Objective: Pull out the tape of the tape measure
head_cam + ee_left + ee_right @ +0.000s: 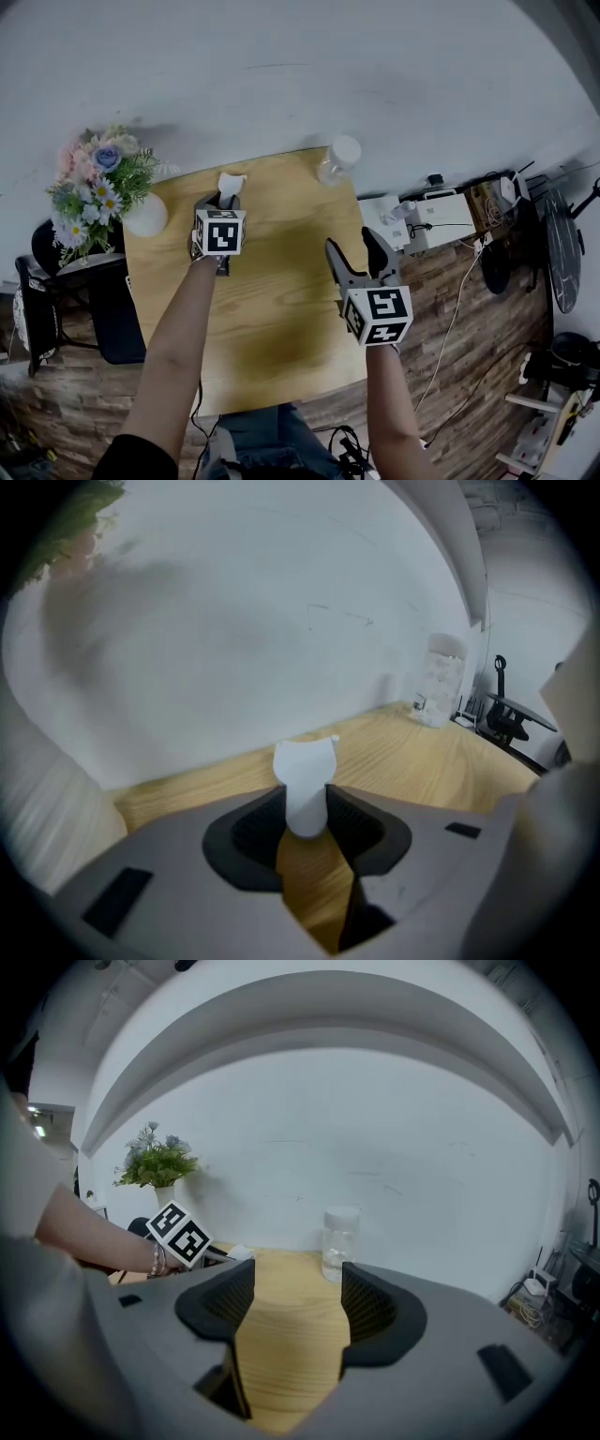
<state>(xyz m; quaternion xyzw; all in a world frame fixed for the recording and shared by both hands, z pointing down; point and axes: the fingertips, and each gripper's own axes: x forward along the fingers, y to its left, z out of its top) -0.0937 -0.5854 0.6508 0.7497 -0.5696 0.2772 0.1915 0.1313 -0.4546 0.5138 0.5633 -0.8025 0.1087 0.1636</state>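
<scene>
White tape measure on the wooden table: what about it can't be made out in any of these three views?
- Head view: the white, rounded tape measure shows only its top; the left gripper and its marker cube cover the rest.
- Left gripper view: the dark pads cover its sides; no tape blade or tab is identifiable.
- Right gripper view: the left gripper's cube hides nearly all of it.

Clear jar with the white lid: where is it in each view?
Head view: clear jar upper middle, at the wooden table's far edge.
Left gripper view: right of centre, by the wall.
Right gripper view: centre, before the wall.
Shared landmark: the table under it.
</scene>
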